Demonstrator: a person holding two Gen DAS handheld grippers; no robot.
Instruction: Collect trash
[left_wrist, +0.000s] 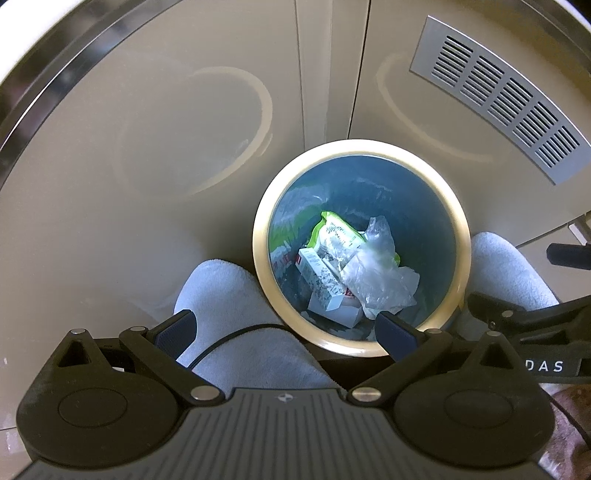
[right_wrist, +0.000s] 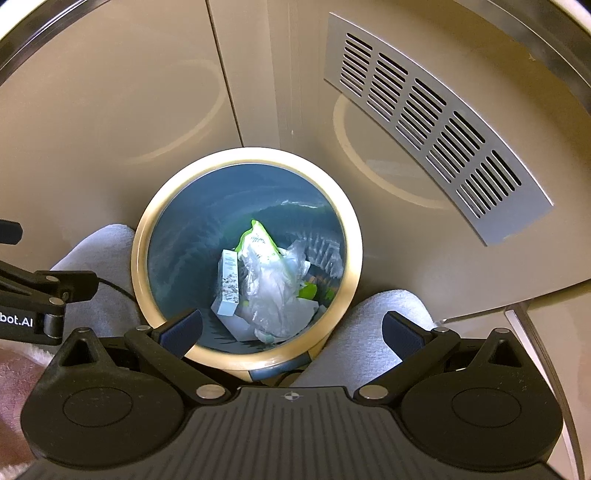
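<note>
A round trash bin with a cream rim (left_wrist: 463, 236) and a blue liner stands on the floor between the person's knees; it also shows in the right wrist view (right_wrist: 142, 236). Inside lie a green-edged wrapper (left_wrist: 334, 230) (right_wrist: 258, 240), a white carton (left_wrist: 319, 275) (right_wrist: 229, 284) and crumpled clear plastic (left_wrist: 376, 277) (right_wrist: 273, 295). My left gripper (left_wrist: 284, 328) is open and empty above the bin's near rim. My right gripper (right_wrist: 293, 328) is open and empty above the bin's near edge.
Beige cabinet doors (left_wrist: 184, 129) (right_wrist: 110, 92) stand behind the bin, with a grey vent grille (left_wrist: 498, 96) (right_wrist: 424, 122) at the right. The person's knees in light grey trousers (left_wrist: 229, 295) (right_wrist: 380, 325) flank the bin. The other gripper's body shows at each view's edge (left_wrist: 535, 332) (right_wrist: 33, 299).
</note>
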